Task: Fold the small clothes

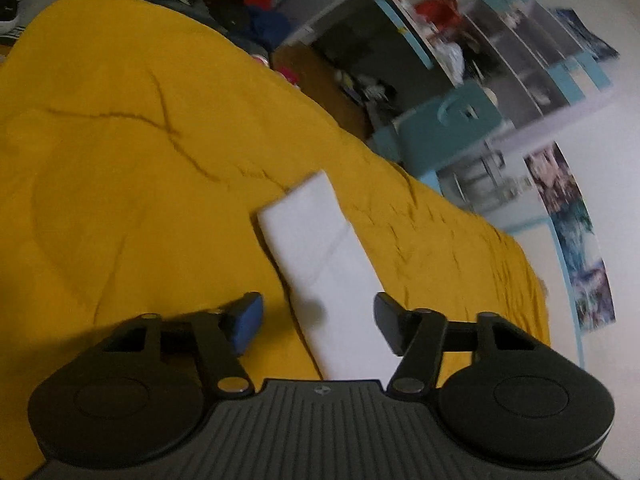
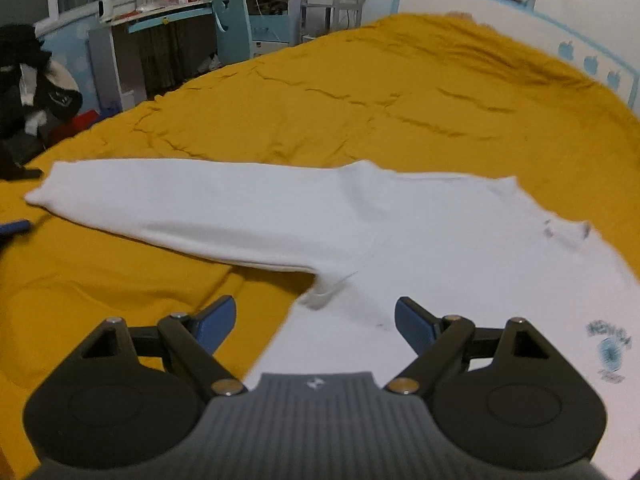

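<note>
Shirt (image 2: 460, 248), white and limp, lies flat on the yellow bed (image 2: 360, 92), 1 sleeve (image 1: 320, 256) stretched sideways. Both grippers hover with fingers parted, empty: left (image 1: 318, 322) over the sleeve, right (image 2: 314, 320) near the armpit. Soft cloth; pinch the cuff.

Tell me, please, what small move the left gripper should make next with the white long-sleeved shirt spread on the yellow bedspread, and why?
Probably lower the left gripper and close on the sleeve. Its fingers stand apart on either side of the sleeve, not yet pressing it, and the sleeve lies stretched straight out from the white long-sleeved shirt, unfolded on the yellow bedspread.
</note>
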